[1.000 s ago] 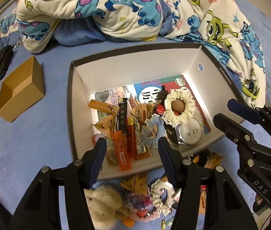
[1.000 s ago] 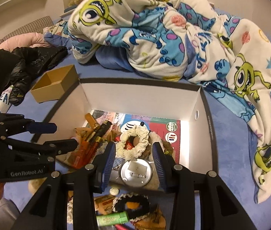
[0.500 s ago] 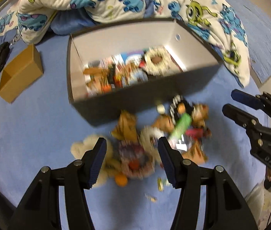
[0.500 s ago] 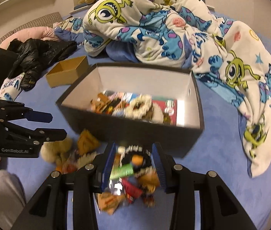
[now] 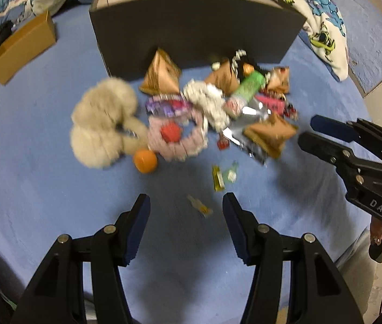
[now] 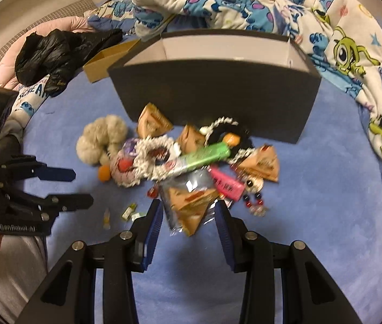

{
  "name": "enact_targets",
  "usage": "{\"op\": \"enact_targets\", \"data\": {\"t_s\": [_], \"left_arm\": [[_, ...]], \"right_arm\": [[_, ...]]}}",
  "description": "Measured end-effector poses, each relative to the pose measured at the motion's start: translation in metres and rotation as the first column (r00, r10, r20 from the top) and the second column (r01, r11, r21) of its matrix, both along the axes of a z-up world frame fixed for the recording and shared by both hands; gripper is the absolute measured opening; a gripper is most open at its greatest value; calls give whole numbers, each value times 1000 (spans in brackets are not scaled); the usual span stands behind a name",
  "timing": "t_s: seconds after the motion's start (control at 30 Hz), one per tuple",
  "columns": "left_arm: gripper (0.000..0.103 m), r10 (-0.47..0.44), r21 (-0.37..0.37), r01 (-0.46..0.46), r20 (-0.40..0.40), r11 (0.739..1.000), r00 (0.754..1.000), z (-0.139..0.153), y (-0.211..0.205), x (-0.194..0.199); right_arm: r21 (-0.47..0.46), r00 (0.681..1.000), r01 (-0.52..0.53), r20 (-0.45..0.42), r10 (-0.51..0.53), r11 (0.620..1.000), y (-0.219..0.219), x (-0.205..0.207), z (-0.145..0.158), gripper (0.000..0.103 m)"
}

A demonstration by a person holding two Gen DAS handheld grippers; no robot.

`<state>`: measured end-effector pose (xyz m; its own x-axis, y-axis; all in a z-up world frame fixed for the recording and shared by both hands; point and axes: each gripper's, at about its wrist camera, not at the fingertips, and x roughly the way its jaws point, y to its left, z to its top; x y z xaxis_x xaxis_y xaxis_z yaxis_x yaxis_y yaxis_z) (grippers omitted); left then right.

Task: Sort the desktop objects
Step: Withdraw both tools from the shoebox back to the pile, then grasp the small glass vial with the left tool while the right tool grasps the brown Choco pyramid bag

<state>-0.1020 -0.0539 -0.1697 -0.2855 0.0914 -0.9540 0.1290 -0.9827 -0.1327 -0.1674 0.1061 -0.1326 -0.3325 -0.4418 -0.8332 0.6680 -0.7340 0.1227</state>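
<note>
A pile of small objects lies on the blue bed sheet in front of a dark cardboard box: a fluffy beige plush, an orange ball, a pink scrunchie, a white scrunchie, a green tube, brown triangular snack packs and a pink packet. My left gripper is open and empty, short of the pile. My right gripper is open, its fingers either side of the nearest snack pack's edge.
A small brown carton lies left of the dark box. A cartoon-print blanket is heaped behind and to the right. A black garment lies at the left. Small wrapped sweets are scattered near the left gripper.
Both grippers have pulled back and down from above the box's open top. The box's inside is now out of sight and the pile in front of it fills both views.
</note>
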Motion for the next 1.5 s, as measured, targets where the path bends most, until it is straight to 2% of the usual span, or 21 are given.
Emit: {"op": "enact_targets", "data": {"t_s": [0.4,0.7,0.77,0.93,1.07,1.17,1.4,1.5], "left_arm": [[57,28,51,-31,47,998,998,-25,5,10],[57,55,79,-60,69,995,996,-38,-1,4],[57,56,82,-62,74,995,996,-41,0,3],[57,72,96,-79,75,992,995,-46,1,1],[53,85,100,-91,66,991,994,-48,-1,2],[41,81,76,-85,63,993,995,-48,0,2],[35,103,63,-106,51,992,993,-50,-2,4],[26,108,75,-111,48,991,993,-50,-1,5]], "right_arm": [[-5,998,12,69,-12,1000,-13,-4,-32,41],[19,997,22,79,-23,1000,-26,-10,-49,40],[33,997,21,76,-23,999,-28,-11,-53,39],[29,998,25,59,-26,999,-28,-11,-57,27],[2,997,32,71,-32,999,-22,-13,-57,26],[-7,997,38,72,-37,999,-18,-13,-55,26],[-31,994,64,88,-61,997,-6,-14,-56,25],[-36,994,65,86,-62,997,-3,-13,-54,25]]}}
